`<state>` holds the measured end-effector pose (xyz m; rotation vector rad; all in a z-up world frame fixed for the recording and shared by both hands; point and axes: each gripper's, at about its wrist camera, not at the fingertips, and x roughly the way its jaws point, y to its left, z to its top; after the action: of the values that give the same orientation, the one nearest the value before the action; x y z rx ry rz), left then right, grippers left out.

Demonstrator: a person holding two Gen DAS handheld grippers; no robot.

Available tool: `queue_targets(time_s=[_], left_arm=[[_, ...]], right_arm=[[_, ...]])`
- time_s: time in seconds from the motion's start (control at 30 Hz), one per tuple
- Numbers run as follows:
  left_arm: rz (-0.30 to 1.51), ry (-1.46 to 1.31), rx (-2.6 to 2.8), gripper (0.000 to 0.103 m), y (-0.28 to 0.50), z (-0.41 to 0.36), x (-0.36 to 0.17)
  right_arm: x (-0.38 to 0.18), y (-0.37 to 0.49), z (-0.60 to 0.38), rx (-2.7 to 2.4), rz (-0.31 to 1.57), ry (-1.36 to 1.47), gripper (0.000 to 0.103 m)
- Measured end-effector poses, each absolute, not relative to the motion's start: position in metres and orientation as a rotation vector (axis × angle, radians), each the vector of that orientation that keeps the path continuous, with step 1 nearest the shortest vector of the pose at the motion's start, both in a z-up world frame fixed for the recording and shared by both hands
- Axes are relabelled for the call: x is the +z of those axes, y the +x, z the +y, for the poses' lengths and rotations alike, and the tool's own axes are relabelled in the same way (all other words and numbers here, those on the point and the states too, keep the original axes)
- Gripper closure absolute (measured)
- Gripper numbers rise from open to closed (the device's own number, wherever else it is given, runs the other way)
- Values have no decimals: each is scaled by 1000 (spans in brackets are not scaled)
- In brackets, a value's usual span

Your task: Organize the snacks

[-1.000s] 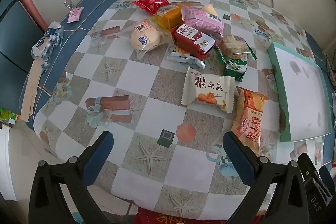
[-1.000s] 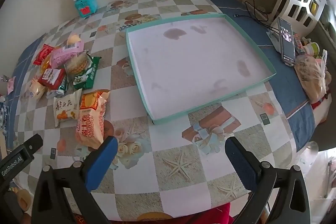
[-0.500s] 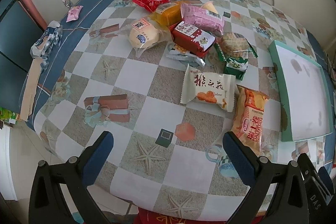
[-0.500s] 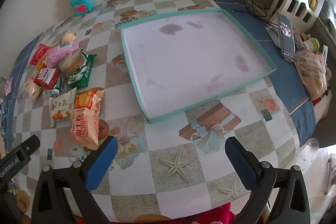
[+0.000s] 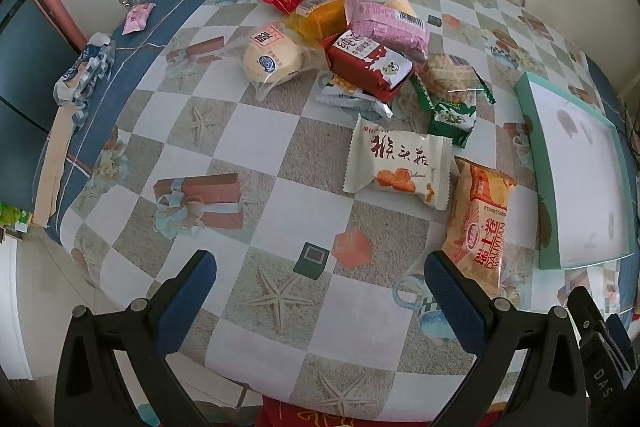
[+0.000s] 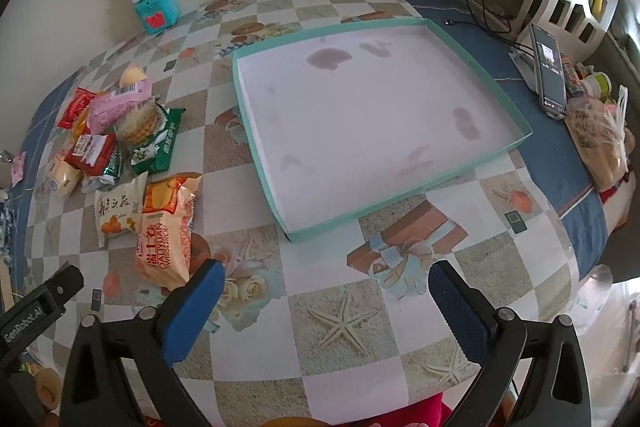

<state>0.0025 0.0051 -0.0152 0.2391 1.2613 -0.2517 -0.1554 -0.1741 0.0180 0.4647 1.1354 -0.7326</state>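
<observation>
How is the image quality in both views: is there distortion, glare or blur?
Left wrist view: strong fisheye bending of the table, dark corners, snack pile sharp. Right wrist view: same curvature, soft daylight, the tray floor looks washed out; no motion blur.

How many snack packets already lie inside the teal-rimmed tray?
0. The teal-rimmed white tray holds no packets, only stains; every visible snack packet lies on the table left of it, some stacked, so others may be hidden beneath.

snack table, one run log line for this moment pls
left gripper open | right gripper open | teal shallow cardboard tray empty | wrapped snacks pile untouched
</observation>
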Motion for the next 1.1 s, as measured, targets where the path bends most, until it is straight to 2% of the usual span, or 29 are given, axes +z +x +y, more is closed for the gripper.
queue_targets(time_s=[1.1], left_arm=[[1260,190,-249,0,12,10,-21]], right_arm=[[19,-144,-167,-684,1112,434,0]])
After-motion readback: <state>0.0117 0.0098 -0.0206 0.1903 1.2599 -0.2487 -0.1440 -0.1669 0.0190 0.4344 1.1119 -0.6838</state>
